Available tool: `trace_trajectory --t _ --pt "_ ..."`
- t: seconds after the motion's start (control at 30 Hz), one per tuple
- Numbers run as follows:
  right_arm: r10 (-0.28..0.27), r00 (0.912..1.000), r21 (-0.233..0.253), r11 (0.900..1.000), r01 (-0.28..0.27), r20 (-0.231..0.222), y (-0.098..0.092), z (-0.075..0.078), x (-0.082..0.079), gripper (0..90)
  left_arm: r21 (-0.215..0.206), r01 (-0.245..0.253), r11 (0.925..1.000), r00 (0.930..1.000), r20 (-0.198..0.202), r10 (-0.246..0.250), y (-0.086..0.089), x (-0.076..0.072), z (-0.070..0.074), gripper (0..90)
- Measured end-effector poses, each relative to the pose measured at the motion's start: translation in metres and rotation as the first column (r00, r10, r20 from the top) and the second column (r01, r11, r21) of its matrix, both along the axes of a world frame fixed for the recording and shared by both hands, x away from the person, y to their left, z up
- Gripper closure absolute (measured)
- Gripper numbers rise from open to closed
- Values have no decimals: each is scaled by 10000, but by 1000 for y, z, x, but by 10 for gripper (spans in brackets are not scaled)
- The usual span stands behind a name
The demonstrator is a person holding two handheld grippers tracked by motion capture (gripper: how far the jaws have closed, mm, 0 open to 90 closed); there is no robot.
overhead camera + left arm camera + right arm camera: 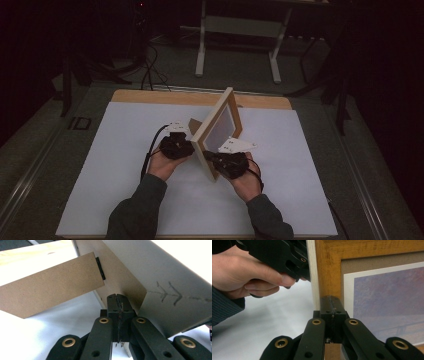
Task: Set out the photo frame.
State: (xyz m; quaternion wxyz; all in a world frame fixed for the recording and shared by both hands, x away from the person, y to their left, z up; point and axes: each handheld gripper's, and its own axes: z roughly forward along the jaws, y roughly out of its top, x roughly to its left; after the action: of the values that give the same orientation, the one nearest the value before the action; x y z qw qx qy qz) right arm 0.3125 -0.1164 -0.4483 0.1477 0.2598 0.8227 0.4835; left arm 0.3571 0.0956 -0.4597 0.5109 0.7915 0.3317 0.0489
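Picture frame (216, 134): wooden, stands tilted on edge near the middle of the white table (125, 165), its near corner down on the surface, its far corner raised
Frame front: faces right in the high view; the right gripper view shows an orange-brown wood border, a grey mat and a purple-blue print
Frame back: brown board with pencilled arrows, seen in the left gripper view
Easel stand (50, 287): brown cardboard flap hinged to the back by a black strip, swung out to the left of the frame
Left gripper (176, 145): held in the left hand (162, 162) just left of the frame, at its back; jaws pressed together, and whether they pinch the frame's edge cannot be told
Right gripper (226, 162): held in the right hand (247, 181) on the right of the frame near its low corner; jaws closed flat against each other at the wood border, a grip on it cannot be confirmed
Sleeves: dark green, entering from the near edge
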Motion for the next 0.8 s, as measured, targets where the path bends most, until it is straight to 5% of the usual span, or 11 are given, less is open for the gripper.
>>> trace_trajectory --t 0.3,0.8 --pt "183 9998 -354 9992 -180 82 1 -1 -1 899 413 -375 9984 9984 441 357 1 -7 4 889" --pt "-147 9999 -506 9986 145 -41 -19 -7 1 872 724 -1007 9923 9935 603 964 19 -21 12 649"
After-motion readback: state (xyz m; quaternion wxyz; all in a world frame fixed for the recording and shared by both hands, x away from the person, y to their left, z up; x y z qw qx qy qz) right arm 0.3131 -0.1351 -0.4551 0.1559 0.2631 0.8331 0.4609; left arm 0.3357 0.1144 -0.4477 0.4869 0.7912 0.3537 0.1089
